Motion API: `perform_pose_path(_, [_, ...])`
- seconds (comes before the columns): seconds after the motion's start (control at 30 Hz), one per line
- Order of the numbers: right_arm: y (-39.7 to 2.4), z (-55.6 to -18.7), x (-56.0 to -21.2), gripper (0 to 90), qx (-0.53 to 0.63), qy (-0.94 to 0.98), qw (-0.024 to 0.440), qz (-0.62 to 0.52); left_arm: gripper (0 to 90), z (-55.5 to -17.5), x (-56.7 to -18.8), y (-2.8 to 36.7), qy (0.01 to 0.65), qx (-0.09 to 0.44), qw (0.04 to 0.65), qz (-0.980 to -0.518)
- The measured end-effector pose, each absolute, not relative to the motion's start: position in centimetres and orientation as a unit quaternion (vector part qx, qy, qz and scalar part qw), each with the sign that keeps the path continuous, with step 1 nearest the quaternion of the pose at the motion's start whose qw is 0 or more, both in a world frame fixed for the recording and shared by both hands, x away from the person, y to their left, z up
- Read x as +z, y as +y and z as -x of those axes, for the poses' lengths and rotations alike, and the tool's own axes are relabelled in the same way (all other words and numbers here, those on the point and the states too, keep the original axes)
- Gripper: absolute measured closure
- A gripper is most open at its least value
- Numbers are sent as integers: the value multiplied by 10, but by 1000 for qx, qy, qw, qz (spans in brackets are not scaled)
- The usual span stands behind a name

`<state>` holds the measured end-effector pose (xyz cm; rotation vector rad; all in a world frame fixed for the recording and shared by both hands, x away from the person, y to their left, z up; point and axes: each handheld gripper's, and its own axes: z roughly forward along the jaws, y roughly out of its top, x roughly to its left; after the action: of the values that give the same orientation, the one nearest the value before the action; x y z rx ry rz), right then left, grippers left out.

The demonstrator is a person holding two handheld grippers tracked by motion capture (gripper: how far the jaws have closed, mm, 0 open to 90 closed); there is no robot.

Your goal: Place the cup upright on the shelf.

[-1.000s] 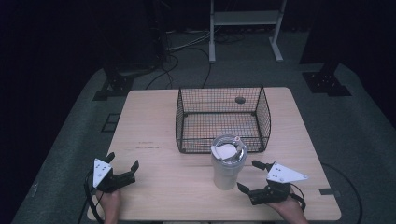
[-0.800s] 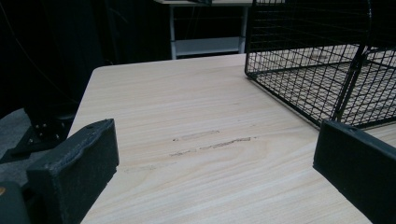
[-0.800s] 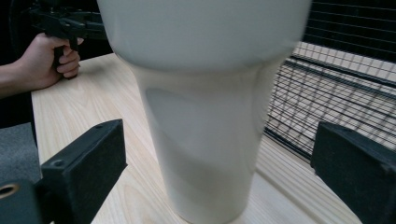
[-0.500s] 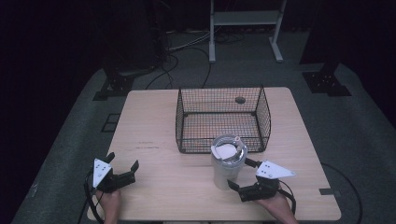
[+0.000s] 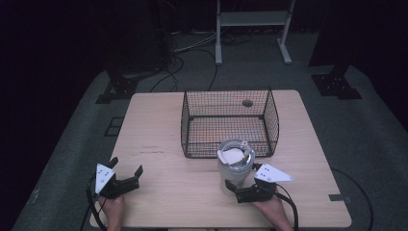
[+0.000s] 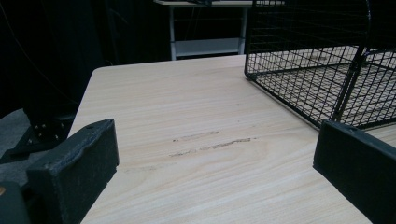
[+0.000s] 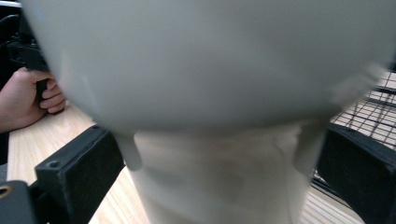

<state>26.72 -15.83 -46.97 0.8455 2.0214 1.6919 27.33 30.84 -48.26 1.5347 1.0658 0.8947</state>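
Note:
A translucent white lidded container (image 5: pixel 235 161) stands upright on the wooden table (image 5: pixel 159 130), just in front of a black wire basket (image 5: pixel 226 120). My right gripper (image 5: pixel 241 180) is at the container's lower part, open, with one jaw on each side of it. In the right gripper view the container (image 7: pixel 210 84) looms blurred between the jaws of my right gripper (image 7: pixel 215 182), with a small gap at the left jaw. My left gripper (image 5: pixel 127 166) rests open near the table's front left corner, with only bare table between the jaws of the left gripper (image 6: pixel 215 172).
The wire basket (image 6: pixel 317 70) sits to the right of the left gripper's line and looks empty. Behind the table a white metal stand (image 5: pixel 252 29) and cables (image 5: pixel 192 53) lie on the dark floor. A hand (image 7: pixel 28 100) holding the other gripper shows far left.
My right gripper has slid left and forward from the table's front right, and its jaws now flank the container's lower part. The left gripper has stayed put.

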Motion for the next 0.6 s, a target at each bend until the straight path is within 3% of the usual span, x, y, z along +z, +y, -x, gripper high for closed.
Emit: perform_pose_path(0.6, [-146, -272, -470, 22, 620, 698, 188, -303, 0, -273, -483, 309, 443, 372, 510, -637])
